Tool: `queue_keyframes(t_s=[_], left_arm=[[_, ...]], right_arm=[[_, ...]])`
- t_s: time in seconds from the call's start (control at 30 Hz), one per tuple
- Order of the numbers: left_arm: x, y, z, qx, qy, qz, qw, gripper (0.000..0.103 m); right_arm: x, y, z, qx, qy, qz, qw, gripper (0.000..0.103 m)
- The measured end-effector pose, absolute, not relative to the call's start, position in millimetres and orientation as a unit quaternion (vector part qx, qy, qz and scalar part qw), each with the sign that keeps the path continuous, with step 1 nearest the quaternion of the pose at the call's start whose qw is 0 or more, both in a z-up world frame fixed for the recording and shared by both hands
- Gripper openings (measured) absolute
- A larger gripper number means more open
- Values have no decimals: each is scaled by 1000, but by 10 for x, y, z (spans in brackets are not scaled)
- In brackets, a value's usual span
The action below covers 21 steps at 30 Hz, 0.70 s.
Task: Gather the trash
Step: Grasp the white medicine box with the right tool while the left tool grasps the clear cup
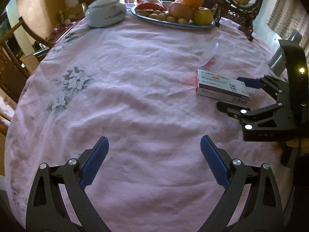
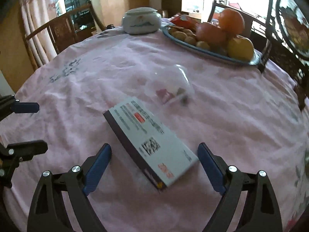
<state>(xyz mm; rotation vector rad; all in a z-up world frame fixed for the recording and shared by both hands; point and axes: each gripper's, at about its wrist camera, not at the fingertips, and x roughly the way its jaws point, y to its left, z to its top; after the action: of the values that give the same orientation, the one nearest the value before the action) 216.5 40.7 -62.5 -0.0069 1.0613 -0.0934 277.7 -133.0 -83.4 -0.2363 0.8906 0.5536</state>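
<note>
A: Right gripper (image 2: 154, 166), own wrist view. Fingers spread wide, holding nothing. The near end of the flat carton (image 2: 152, 145) lies between the two blue pads (image 2: 97, 169), clear of both as far as I can tell. The carton is flat on the pink cloth of the bench (image 2: 231, 116), angled away to the left of the fingers.

B: Left gripper?

A: Left gripper (image 1: 154, 160) also wide open and empty, with only bare cloth between its fingers. In its view the carton (image 1: 222, 87) is ahead and well off to the right, between the right gripper's fingers (image 1: 249, 82), which come in from the right edge.

B: Beyond the carton?

A: Just past its far end lies a clear plastic item (image 2: 173, 85), with small pink bits under or inside it. Blurred; I cannot tell which. It looks to touch or nearly touch the carton's far corner.

B: Further back?

A: Far edge of the bench: a long fruit platter (image 2: 212, 53) ahead and to the right of the right fingers, carrying an orange (image 2: 230, 20), a yellow apple (image 2: 240, 47), a reddish fruit and small brown nuts. To its left is a pale lidded ceramic jar (image 2: 142, 20). A dark carved stand (image 1: 243, 3) is at the far right. Wooden chairs (image 2: 63, 27) stand behind the bench.
</note>
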Motion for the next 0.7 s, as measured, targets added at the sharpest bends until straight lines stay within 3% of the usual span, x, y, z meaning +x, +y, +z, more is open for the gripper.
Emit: queue_keyframes(t_s=[0.13,0.23,0.4,0.7], left_arm=[[2168,415,-621,-5,505,-40,862,92],[2177,430,-630,-8,506,-37,862,92],[2163,423,-621,-8,504,-41,863,92],[2133,271,-645,22,489,-33,871,92]], right_arm=[[2795,-1222,-809,-125,418,273,858,69],[2761,-1222,-765,-115,425,272,856,61],[2514,-1412,-649,-83,425,257,864,56],[1985,-2146,-645,82,434,119,889,54]])
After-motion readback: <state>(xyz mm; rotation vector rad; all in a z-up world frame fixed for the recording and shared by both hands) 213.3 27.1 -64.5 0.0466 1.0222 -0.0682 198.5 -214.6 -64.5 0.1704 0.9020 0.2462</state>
